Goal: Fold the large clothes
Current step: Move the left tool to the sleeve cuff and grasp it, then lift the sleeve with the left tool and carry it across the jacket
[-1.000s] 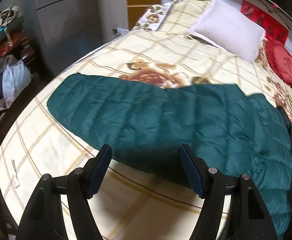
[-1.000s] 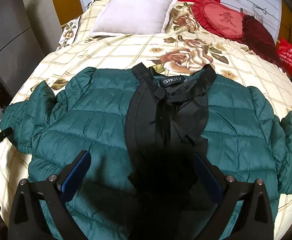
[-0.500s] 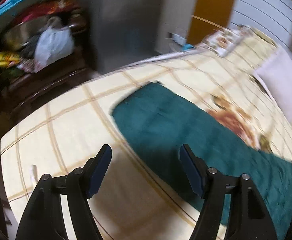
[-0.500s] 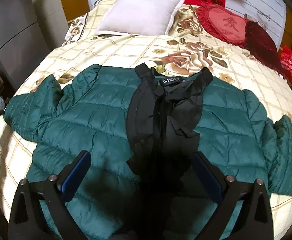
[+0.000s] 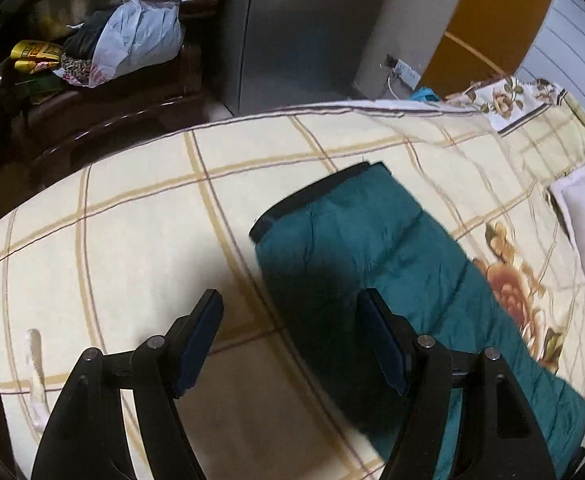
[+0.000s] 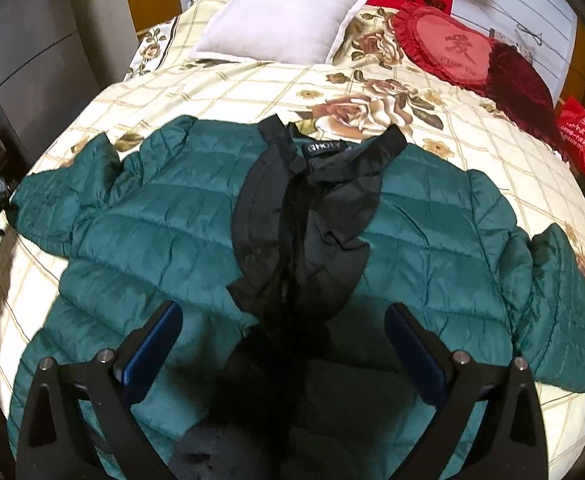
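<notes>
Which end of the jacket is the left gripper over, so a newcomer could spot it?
On the checked bedspread, follow the green jacket out along its outstretched sleeve. The left gripper hovers open above the cuff, the only end with a black band.

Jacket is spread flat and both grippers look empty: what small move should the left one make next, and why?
Probably lower the open left gripper onto the sleeve cuff of the green puffer jacket and close. The sleeve lies stretched out flat on the bedspread, unfolded, just ahead of the jaws.

A floral checked bed point(image 6: 252, 92) fills the dim room beside grey, possibly wardrobe, panels point(image 5: 304, 24).
</notes>
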A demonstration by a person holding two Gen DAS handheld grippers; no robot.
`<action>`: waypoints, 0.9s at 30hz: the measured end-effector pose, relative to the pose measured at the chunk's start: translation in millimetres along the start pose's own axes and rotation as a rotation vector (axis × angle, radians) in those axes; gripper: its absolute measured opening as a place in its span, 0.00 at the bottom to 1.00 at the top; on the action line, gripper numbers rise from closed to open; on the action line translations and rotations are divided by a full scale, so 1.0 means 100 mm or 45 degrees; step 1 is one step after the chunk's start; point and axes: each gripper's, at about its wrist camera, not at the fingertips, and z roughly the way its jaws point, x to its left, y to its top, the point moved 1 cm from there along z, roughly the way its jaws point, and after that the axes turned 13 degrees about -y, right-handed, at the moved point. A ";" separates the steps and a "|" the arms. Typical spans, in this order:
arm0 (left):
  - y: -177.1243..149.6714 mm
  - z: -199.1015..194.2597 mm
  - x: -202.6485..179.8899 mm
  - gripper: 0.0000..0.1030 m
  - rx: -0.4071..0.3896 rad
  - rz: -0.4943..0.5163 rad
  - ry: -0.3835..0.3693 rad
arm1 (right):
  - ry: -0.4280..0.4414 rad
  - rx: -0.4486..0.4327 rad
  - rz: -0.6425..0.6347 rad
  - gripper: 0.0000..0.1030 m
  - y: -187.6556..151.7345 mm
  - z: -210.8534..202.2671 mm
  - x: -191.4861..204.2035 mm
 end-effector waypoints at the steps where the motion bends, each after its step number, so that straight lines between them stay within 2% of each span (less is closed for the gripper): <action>1: 0.01 0.02 0.00 0.48 0.003 -0.005 -0.010 | 0.007 0.009 0.002 1.00 -0.02 0.00 -0.02; 4: 0.03 0.05 -0.03 0.48 -0.022 0.002 -0.022 | 0.029 0.035 0.020 1.00 -0.07 0.00 -0.07; 6: 0.04 0.06 -0.04 0.33 -0.031 0.006 -0.077 | 0.028 0.043 0.029 1.00 -0.10 -0.01 -0.11; 7: 0.04 0.07 -0.04 0.13 -0.022 -0.003 -0.139 | 0.022 0.043 0.030 1.00 -0.11 -0.01 -0.12; 8: 0.04 0.07 -0.03 0.03 -0.005 -0.016 -0.166 | 0.016 0.043 0.028 1.00 -0.11 -0.01 -0.14; 9: 0.04 0.07 -0.03 0.00 0.008 -0.031 -0.194 | 0.007 0.045 0.026 1.00 -0.12 -0.02 -0.16; 12: 0.01 -0.09 -0.05 0.00 -0.027 -0.022 -0.287 | -0.002 0.051 0.037 1.00 -0.13 -0.03 -0.23; 15: -0.03 -0.33 -0.22 0.00 -0.065 0.079 -0.336 | 0.009 0.057 0.066 1.00 -0.15 -0.05 -0.32; 20: -0.20 -0.80 -0.61 0.00 -0.070 0.194 -0.515 | 0.009 0.053 0.122 1.00 -0.18 -0.13 -0.47; 27: -0.64 -1.38 -1.22 0.00 -0.073 0.370 -0.602 | -0.049 0.045 0.156 1.00 -0.26 -0.18 -0.68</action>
